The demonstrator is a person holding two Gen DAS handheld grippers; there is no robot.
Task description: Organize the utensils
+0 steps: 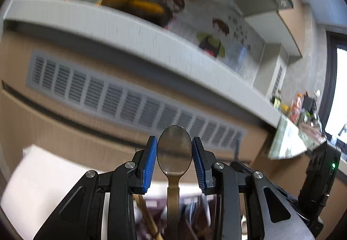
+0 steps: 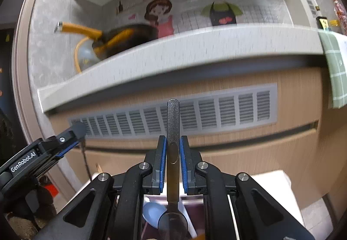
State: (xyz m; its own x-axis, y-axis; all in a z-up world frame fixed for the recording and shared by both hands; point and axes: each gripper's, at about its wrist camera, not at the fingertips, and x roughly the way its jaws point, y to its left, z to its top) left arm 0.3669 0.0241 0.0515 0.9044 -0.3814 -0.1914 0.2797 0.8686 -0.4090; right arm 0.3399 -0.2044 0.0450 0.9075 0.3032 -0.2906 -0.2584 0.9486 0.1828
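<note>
Spoons sit in both claws as we hold them up before the counter edge (image 2: 195, 45). Our left gripper (image 1: 174, 151) stands fairly wide, its blue pads closed against the sides of a metal spoon's bowl (image 1: 174, 149). Our right gripper (image 2: 173, 153) is nearly closed, clamping a second spoon's handle (image 2: 173, 123), which rises past the fingertips; its bowl hangs behind the jaws.

Blur and cut-offs in both wrist views

The counter edge (image 1: 138, 34) and pan (image 2: 128, 34) smear with motion; each spoon's (image 1: 174, 151) lower end runs off the bottom edge, and the bin's (image 2: 151, 214) contents are mostly hidden.
</note>
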